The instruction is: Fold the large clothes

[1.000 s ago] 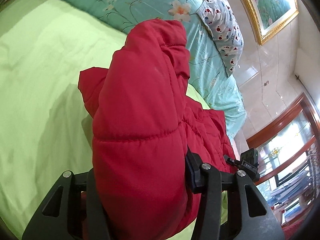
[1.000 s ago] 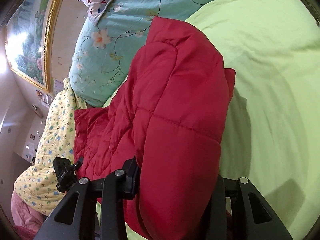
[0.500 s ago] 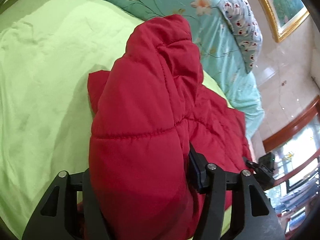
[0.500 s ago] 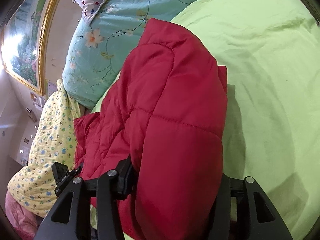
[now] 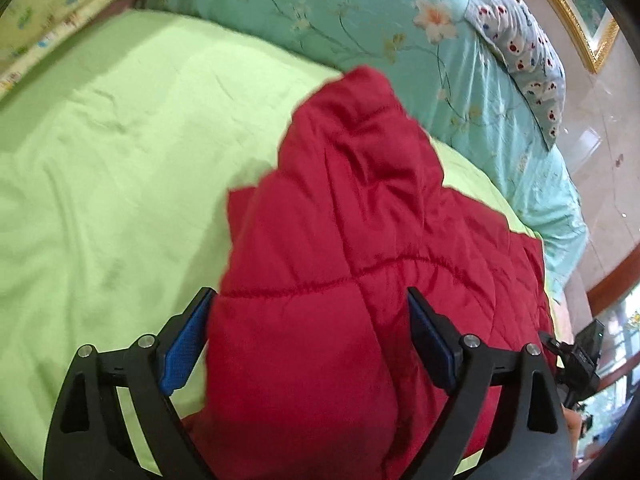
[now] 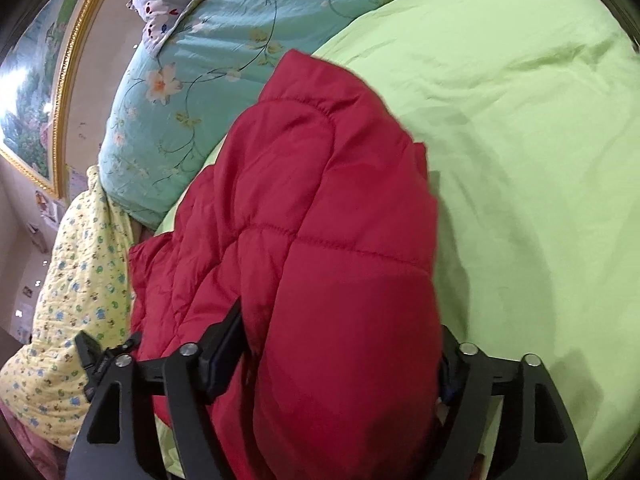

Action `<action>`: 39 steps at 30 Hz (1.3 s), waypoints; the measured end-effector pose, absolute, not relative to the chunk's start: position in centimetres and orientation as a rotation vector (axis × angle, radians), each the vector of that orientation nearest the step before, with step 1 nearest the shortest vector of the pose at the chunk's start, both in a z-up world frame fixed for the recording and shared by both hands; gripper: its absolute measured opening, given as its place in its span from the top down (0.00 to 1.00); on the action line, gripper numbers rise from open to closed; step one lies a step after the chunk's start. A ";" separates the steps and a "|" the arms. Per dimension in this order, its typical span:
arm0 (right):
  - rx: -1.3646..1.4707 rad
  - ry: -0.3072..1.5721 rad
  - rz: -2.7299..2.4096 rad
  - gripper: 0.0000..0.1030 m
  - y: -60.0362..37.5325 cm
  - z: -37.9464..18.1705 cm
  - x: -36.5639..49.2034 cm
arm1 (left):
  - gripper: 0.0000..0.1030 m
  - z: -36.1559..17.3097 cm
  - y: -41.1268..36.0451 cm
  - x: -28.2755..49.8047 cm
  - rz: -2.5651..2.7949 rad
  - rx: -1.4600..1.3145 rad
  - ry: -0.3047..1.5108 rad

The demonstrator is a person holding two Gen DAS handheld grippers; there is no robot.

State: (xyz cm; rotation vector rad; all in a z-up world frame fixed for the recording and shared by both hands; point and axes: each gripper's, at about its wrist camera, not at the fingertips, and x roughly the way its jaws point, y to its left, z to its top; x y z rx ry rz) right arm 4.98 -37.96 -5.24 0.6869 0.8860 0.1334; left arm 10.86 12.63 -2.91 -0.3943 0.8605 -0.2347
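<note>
jacket (image 5: pixel 320 280) | red, quilted, puffy | folded over; lying on green bedding
</note>
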 end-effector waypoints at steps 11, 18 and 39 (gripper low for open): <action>0.506 0.761 0.018 0.22 -37.1 -0.4 2.2 | 0.10 -0.1 13.4 7.7 -0.139 -0.322 0.744; 0.369 0.724 0.033 0.22 -34.0 1.8 1.8 | 0.10 1.1 10.2 6.5 -0.215 -0.242 0.728; 0.028 0.876 0.156 0.22 -24.2 -1.4 5.6 | 0.10 -1.4 1.6 6.4 -0.406 -0.009 0.796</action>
